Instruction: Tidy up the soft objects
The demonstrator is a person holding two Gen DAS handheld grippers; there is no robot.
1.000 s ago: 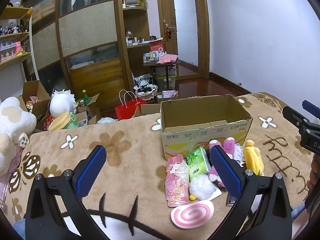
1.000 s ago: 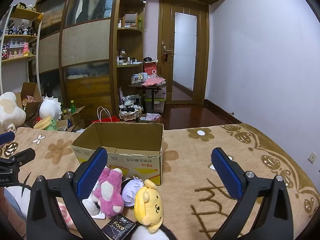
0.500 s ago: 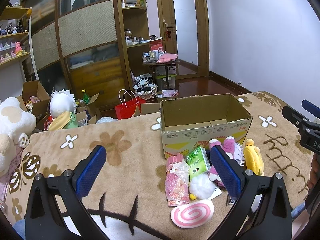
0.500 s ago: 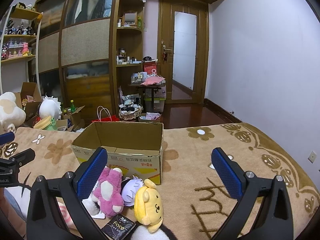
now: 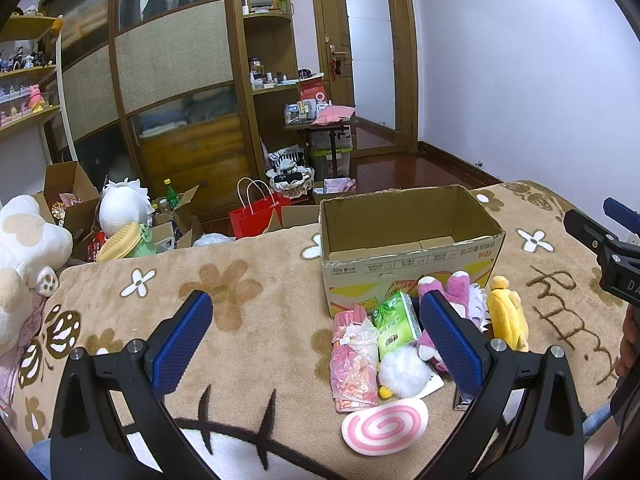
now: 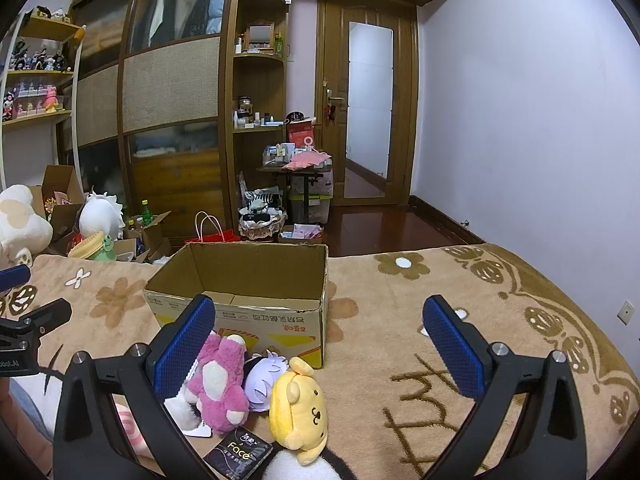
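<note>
An open, empty cardboard box (image 5: 408, 240) (image 6: 248, 300) stands on a tan flowered blanket. In front of it lie soft things: a pink plush (image 6: 218, 384), a purple plush (image 6: 266, 376), a yellow dog plush (image 6: 298, 404) (image 5: 506, 316), a white pompom (image 5: 402, 372), a green tissue pack (image 5: 394, 324), a pink bag (image 5: 352, 356) and a pink swirl cushion (image 5: 384, 426). My left gripper (image 5: 316, 340) is open and empty, above the blanket left of the pile. My right gripper (image 6: 320, 352) is open and empty, above the plush toys.
A black "Face" packet (image 6: 240, 454) lies by the yellow plush. A large white plush (image 5: 24, 248) sits at the blanket's left edge. Beyond the bed are boxes, a red bag (image 5: 256, 216), a wardrobe, a small cluttered table (image 5: 320, 128) and a door.
</note>
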